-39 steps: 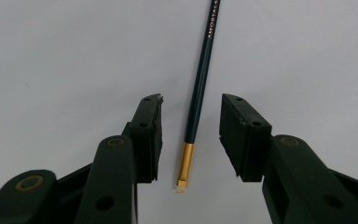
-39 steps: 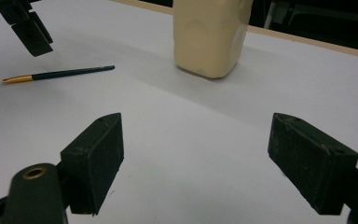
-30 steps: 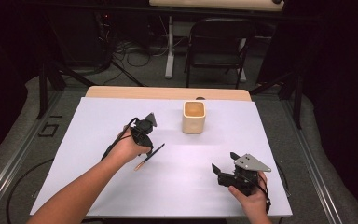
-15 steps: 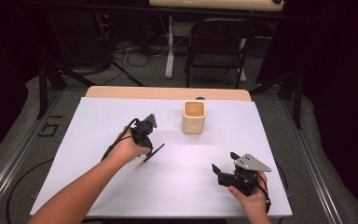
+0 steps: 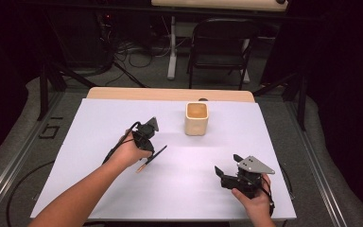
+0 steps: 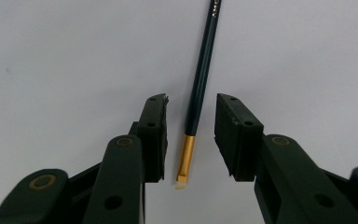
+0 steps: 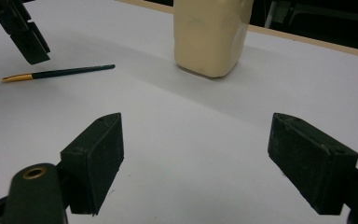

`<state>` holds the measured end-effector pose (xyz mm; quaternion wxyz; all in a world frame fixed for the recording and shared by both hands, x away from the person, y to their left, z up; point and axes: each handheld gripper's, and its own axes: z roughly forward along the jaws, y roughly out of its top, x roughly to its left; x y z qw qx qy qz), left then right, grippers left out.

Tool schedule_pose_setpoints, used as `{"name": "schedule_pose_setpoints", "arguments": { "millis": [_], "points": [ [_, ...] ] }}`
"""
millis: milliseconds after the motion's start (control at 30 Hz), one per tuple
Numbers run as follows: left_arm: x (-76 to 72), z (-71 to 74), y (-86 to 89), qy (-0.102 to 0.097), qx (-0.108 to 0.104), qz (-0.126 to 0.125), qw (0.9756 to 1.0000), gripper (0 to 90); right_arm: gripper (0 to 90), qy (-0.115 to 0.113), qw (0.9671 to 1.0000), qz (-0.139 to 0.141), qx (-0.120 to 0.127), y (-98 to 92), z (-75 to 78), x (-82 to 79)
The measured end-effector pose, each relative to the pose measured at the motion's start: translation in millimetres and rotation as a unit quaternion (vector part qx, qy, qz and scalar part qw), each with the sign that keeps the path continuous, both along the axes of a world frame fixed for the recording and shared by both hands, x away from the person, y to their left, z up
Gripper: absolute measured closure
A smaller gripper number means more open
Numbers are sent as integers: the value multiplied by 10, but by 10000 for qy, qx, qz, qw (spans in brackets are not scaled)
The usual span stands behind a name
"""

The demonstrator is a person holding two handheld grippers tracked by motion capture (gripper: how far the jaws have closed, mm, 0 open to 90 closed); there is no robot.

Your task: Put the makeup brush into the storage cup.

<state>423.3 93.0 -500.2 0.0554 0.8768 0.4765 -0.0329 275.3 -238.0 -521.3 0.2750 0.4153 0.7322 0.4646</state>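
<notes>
A thin paintbrush with a dark green handle and a gold ferrule lies flat on the white table, seen close in the left gripper view. My left gripper hangs just over it, pointing down. Its jaws stand either side of the ferrule end with a gap on both sides; they have just been closing a little. A cream cup stands upright at the back middle. My right gripper rests near the front right, wide open, nothing between its jaws.
The right gripper view has the cup straight ahead, with the brush and the left gripper off to its left. A black chair and floor cables sit beyond the table's wooden far edge.
</notes>
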Motion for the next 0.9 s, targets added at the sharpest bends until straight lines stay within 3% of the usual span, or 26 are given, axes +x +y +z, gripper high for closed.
{"name": "schedule_pose_setpoints", "arguments": {
  "millis": [900],
  "points": [
    [-53, -124, 31, 160, 82, -50, 9998, 695, 181, 2, 10000, -6, -7, 1, -4, 2]
  ]
}}
